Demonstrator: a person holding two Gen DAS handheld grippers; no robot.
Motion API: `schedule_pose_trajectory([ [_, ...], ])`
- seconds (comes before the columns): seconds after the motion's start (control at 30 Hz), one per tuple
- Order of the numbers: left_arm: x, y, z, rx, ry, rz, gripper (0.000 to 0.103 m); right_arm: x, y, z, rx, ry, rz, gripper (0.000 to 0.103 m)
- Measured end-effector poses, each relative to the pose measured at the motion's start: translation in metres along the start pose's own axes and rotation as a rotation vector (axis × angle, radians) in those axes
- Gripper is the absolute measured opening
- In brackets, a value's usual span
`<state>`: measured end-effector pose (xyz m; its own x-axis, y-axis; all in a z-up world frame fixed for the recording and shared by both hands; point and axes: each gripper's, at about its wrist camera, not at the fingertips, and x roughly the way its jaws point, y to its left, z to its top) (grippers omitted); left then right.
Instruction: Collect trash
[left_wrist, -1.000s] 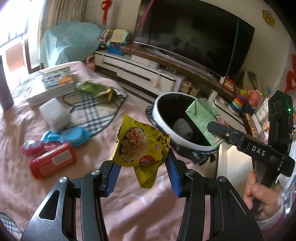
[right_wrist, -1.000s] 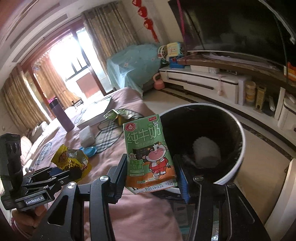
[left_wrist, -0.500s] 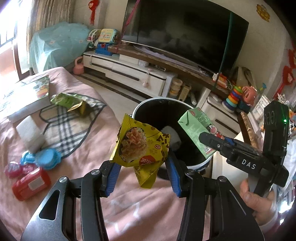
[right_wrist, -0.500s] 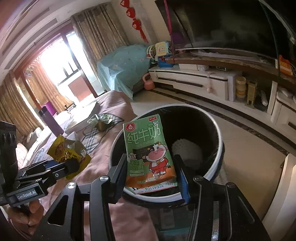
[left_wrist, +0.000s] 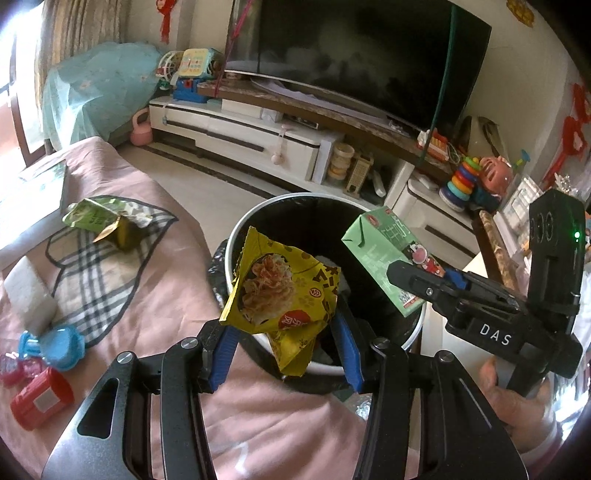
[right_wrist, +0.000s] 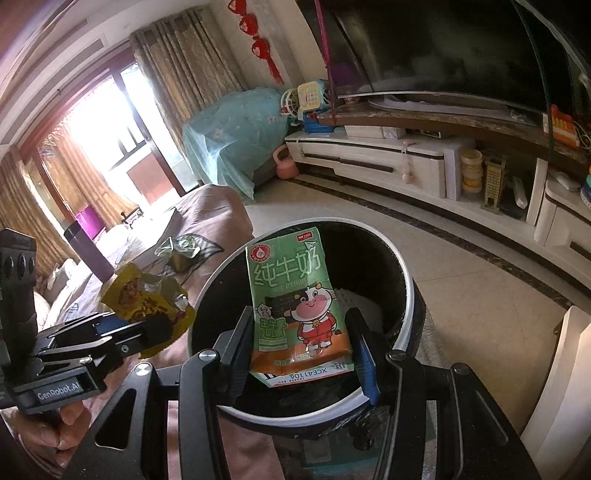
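Note:
My left gripper (left_wrist: 280, 354) is shut on a crumpled yellow snack wrapper (left_wrist: 280, 288) and holds it over the near rim of the white-rimmed black trash bin (left_wrist: 258, 218). My right gripper (right_wrist: 303, 354) is shut on a green milk carton (right_wrist: 291, 291) and holds it upright over the bin's (right_wrist: 402, 266) opening. Each gripper shows in the other's view: the right one (left_wrist: 428, 277) with the carton (left_wrist: 384, 251), the left one (right_wrist: 147, 328) with the wrapper (right_wrist: 144, 291). A white lump (right_wrist: 360, 304) lies inside the bin.
On the pink cloth surface (left_wrist: 155, 280) lie a green wrapper (left_wrist: 99, 221) on a plaid cloth (left_wrist: 92, 273), a white block (left_wrist: 27, 291), a blue toy (left_wrist: 55, 345) and a red container (left_wrist: 40, 398). A TV stand (left_wrist: 258, 136) and television (left_wrist: 362, 55) stand behind.
Both grippers have moved toward the bin with their loads. The wrapper and carton now hang over the bin's opening. Both stay shut.

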<state>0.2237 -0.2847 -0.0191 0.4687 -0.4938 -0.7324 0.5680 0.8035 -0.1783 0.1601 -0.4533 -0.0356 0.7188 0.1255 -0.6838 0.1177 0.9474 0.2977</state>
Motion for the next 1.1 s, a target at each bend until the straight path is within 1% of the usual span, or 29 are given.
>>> schedule_pose_trajectory([
  [0.13, 0.007, -0.005, 0.002, 0.008, 0.012, 0.008, 0.051, 0.004, -0.004, 0.005, 0.001, 0.007, -0.002, 0.049],
  [0.37, 0.015, -0.011, 0.007, 0.024, 0.016, 0.019, 0.052, 0.009, -0.010, 0.007, 0.003, 0.019, -0.015, 0.049],
  [0.4, 0.017, -0.012, 0.007, 0.027, 0.020, 0.021, 0.054, 0.010, -0.012, 0.007, 0.005, 0.020, -0.017, 0.049],
  [0.47, 0.018, -0.012, 0.007, 0.027, 0.028, 0.029, 0.067, 0.011, -0.014, 0.007, 0.009, 0.023, -0.018, 0.051],
  [0.5, 0.018, -0.011, 0.006, 0.023, 0.027, 0.041, 0.079, 0.012, -0.015, 0.008, 0.015, 0.023, -0.013, 0.052],
  [0.53, 0.017, -0.011, 0.005, 0.018, 0.019, 0.050, 0.084, 0.012, -0.017, 0.009, 0.020, 0.022, -0.008, 0.052],
  [0.57, 0.015, -0.010, 0.004, 0.015, 0.012, 0.053, 0.084, 0.012, -0.017, 0.009, 0.019, 0.022, -0.010, 0.053],
  [0.6, 0.014, -0.009, 0.003, 0.012, 0.013, 0.052, 0.084, 0.010, -0.017, 0.009, 0.019, 0.019, -0.013, 0.054],
  [0.67, 0.011, -0.005, 0.000, -0.001, 0.016, 0.056, 0.085, 0.008, -0.018, 0.008, 0.026, 0.011, -0.008, 0.063],
  [0.8, -0.002, 0.003, -0.012, -0.007, -0.003, 0.082, 0.085, -0.001, -0.014, 0.006, 0.034, -0.010, 0.002, 0.071],
  [0.87, -0.011, 0.009, -0.022, -0.014, -0.007, 0.094, 0.085, -0.006, -0.011, 0.003, 0.037, -0.022, 0.009, 0.081],
  [0.93, -0.018, 0.017, -0.031, -0.027, -0.009, 0.105, 0.085, -0.009, -0.005, 0.001, 0.038, -0.033, 0.019, 0.087],
  [0.97, -0.022, 0.021, -0.036, -0.035, -0.009, 0.111, 0.085, -0.011, -0.001, -0.001, 0.039, -0.037, 0.028, 0.089],
  [1.1, -0.039, 0.040, -0.059, -0.076, -0.022, 0.151, 0.085, -0.015, 0.020, -0.011, 0.027, -0.037, 0.065, 0.092],
])
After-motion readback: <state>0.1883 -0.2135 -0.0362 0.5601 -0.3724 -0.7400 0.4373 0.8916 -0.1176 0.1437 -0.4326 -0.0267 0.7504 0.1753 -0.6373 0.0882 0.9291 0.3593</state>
